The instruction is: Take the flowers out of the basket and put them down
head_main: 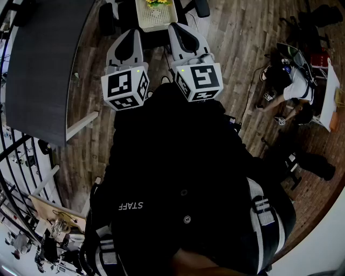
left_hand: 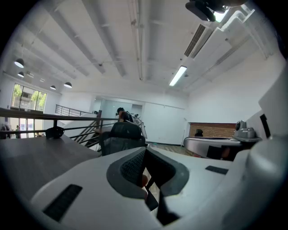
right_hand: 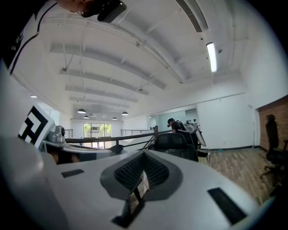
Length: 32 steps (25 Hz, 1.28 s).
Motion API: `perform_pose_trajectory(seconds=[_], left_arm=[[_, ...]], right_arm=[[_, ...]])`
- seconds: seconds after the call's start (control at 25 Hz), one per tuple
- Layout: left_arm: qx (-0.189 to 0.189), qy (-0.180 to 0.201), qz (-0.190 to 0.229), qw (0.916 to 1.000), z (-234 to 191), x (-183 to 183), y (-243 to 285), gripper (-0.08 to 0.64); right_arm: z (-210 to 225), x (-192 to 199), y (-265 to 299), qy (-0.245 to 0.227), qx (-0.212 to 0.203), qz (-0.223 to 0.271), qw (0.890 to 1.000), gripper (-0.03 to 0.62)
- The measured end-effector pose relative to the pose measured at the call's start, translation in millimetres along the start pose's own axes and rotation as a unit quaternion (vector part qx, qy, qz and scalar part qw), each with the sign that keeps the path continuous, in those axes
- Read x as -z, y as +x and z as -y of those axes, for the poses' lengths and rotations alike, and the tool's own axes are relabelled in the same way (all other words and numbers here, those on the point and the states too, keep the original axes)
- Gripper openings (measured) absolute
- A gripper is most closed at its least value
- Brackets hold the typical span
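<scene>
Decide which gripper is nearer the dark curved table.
Left. The left gripper lies just beside the table; the right gripper is farther off, beyond the left one.

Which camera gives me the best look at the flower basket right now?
The head view: the white basket sits at its top edge, seen from above, yellow flowers inside, partly cropped. The left and right gripper views look level across the room and show none of it.

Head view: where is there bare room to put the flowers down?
The dark table, left of the basket, looks bare. The wood floor right of the basket is open too. Far right, round the person, it is cluttered.
</scene>
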<state>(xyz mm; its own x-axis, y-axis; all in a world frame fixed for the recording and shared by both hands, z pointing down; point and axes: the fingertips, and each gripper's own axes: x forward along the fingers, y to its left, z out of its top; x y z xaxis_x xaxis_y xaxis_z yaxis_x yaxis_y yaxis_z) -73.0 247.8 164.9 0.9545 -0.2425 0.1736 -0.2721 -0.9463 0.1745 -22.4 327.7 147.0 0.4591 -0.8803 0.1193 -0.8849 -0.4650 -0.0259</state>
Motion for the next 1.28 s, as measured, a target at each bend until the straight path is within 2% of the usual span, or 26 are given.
perform_pose_trajectory(seconds=[0.68, 0.96, 1.28], left_arm=[[0.007, -0.012, -0.014, 0.9998, -26.7, 16.1, 3.5, 0.002], [-0.008, -0.028, -0.043, 0.9987, -58.3, 43.3, -5.0, 0.002], [-0.011, -0.036, -0.075, 0.9965, -69.4, 65.6, 22.8, 0.002]], right_arm=[[-14.3, 18.0, 20.2, 0.008, 0.017, -0.013, 1.0, 0.014], [-23.4, 43.2, 27.5, 0.015, 0.029, -0.046, 0.998, 0.014], [-7.3, 73.0, 47.0, 0.031, 0.036, -0.086, 0.995, 0.014]])
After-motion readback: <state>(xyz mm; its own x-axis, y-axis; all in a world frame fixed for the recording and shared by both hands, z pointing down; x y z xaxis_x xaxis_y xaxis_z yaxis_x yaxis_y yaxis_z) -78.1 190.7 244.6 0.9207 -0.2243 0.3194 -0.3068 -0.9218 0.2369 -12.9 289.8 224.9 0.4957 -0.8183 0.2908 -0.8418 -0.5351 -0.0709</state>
